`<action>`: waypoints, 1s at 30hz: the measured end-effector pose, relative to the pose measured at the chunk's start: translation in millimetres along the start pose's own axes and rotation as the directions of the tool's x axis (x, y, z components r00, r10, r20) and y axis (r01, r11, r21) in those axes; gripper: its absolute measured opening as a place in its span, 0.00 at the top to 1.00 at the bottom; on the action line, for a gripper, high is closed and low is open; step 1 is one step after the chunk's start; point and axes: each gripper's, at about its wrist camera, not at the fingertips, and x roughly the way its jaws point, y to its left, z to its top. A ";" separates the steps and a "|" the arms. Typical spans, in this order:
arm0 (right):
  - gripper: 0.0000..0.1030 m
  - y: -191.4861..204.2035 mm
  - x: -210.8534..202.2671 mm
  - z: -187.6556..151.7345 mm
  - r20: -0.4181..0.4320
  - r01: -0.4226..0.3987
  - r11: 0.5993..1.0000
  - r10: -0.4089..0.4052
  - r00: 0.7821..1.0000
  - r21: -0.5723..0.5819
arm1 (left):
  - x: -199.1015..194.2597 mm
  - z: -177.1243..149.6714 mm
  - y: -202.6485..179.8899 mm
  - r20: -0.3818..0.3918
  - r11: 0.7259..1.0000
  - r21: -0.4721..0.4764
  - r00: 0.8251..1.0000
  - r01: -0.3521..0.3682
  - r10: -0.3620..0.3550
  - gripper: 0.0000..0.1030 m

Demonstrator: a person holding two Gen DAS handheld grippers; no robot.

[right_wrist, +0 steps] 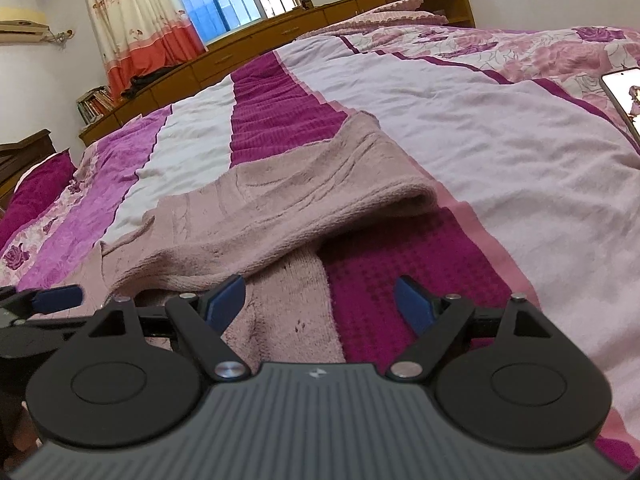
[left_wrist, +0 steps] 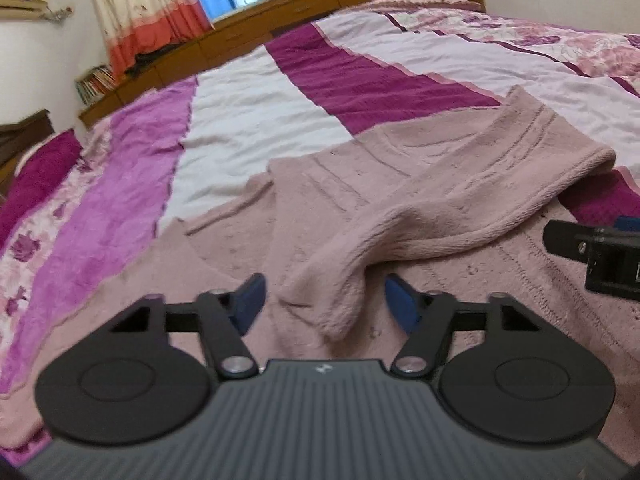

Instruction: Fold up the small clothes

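Observation:
A dusty-pink fleece garment (left_wrist: 400,184) lies on the striped bedspread (left_wrist: 248,108), one flap folded back over the rest into a thick roll. My left gripper (left_wrist: 324,300) is open low over the garment, and the end of the folded flap lies between its blue fingers. My right gripper (right_wrist: 320,300) is open over the garment's right edge (right_wrist: 288,312) and the magenta stripe. The garment (right_wrist: 280,200) stretches ahead of it. The right gripper also shows at the right edge of the left wrist view (left_wrist: 592,248).
A phone (right_wrist: 624,100) lies on the bed at the far right. A wooden cabinet (left_wrist: 280,12) runs along the far side under a window with curtains (left_wrist: 140,12). Pillows (right_wrist: 392,12) lie at the head of the bed.

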 end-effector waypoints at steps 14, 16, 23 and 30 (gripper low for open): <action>0.13 -0.8 4.5 -0.8 -0.002 -0.008 1.000 0.008 1.000 0.003 | -5.5 26.7 22.8 0.093 0.995 -0.100 0.996 0.001 0.009 0.85; 0.13 -1.2 4.3 -0.8 -0.003 -0.008 1.000 0.008 1.000 0.005 | -7.3 33.0 33.4 0.107 0.993 -0.120 0.994 -0.020 0.033 0.85; 0.13 -0.5 5.9 -1.0 0.000 -0.006 1.000 0.006 1.000 -0.003 | -14.2 42.2 84.1 0.121 0.971 -0.213 0.983 -0.107 0.135 0.86; 0.13 0.1 5.9 -2.2 0.002 -0.004 1.000 0.004 1.000 -0.015 | -15.1 26.9 127.0 0.086 0.944 -0.244 0.965 -0.220 0.248 0.86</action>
